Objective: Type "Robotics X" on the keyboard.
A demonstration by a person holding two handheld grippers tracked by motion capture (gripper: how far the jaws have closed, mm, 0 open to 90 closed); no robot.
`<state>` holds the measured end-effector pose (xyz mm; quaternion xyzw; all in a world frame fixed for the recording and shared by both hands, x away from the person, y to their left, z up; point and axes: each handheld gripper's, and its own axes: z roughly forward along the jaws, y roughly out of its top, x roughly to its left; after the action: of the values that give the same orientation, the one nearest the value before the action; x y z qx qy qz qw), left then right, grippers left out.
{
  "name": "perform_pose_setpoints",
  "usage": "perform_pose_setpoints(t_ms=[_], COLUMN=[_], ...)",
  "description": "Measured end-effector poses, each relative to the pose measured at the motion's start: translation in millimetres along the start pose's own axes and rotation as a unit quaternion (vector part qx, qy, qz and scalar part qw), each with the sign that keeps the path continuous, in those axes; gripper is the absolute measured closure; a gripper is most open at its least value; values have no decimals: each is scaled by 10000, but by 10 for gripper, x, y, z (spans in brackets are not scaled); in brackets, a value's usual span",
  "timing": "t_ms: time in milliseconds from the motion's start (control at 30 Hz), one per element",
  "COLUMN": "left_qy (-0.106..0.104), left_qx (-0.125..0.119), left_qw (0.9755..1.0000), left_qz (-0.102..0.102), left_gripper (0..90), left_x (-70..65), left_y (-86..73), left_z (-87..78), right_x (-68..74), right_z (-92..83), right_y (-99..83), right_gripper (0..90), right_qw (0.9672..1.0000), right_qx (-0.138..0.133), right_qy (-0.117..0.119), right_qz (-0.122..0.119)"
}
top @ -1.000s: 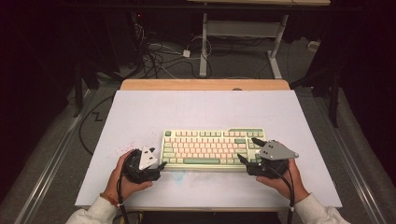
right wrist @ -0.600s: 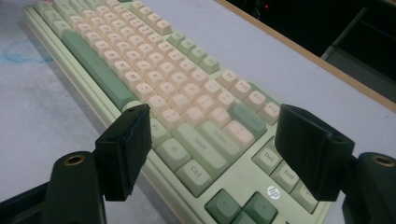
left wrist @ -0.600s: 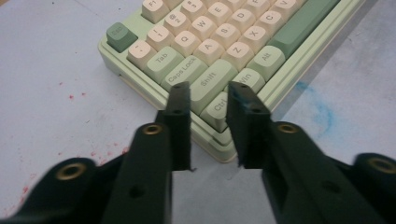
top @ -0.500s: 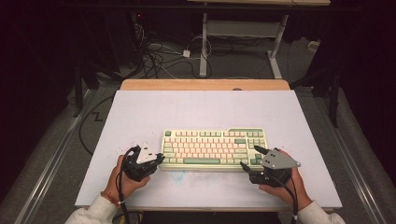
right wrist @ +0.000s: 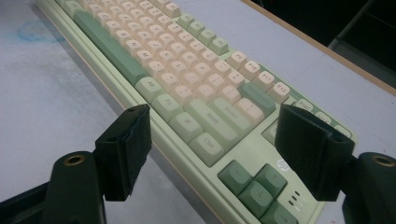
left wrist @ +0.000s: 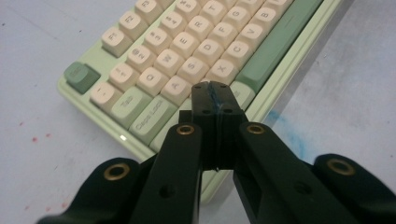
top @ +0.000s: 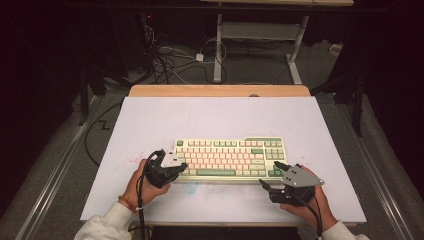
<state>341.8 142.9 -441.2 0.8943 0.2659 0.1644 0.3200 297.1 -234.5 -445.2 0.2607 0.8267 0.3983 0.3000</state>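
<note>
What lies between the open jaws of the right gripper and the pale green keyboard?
Nothing: in the right gripper view, the right gripper stands open, and the pale green keyboard's arrow-key corner shows through the gap, with no other thing between.

Retro-style keyboard point(top: 229, 159), pale green case w/ cream keycaps + darker green mods, spacebar and arrow cluster. Lies flat, keys up, long side running 9-to-3 across the white tabletop point(top: 150, 120), sitting toward 6 o'clock of center. Small white LED lit on its front-left edge. Nothing's lifted or tilted.
</note>
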Motion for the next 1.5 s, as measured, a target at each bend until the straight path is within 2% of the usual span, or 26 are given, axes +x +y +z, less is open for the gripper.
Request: perform_pose_setpoints(t_ms=[300,533,767,1133,1300,1333,1500], left_qy=[-166,-248,-270,-245,-284,-215,-196], left_qx=[24,146,192,203,332,289,282], left_qw=[9997,9991,9989,9988,9981,9984,9985], left_qz=[180,311,336,364,423,442,437], left_gripper=[876,876,874,873,874,875,873], left_x=[-46,-76,-89,-97,-107,-119,-115], left_y=[230,342,376,390,383,374,380], left_z=[190,333,399,414,450,462,443], right_x=[1,20,30,57,68,70,76], right_z=[-14,10,15,25,26,29,31], right_y=[-18,-29,-31,-20,-15,-16,-16], right_gripper=[275,275,276,279,279,279,278], right_qw=[10000,9999,9998,9997,9997,9996,9996], right_qx=[27,86,119,151,160,171,187], right_qy=[-18,24,51,60,59,65,60], right_qz=[-10,-68,-118,-186,-195,-195,-222])
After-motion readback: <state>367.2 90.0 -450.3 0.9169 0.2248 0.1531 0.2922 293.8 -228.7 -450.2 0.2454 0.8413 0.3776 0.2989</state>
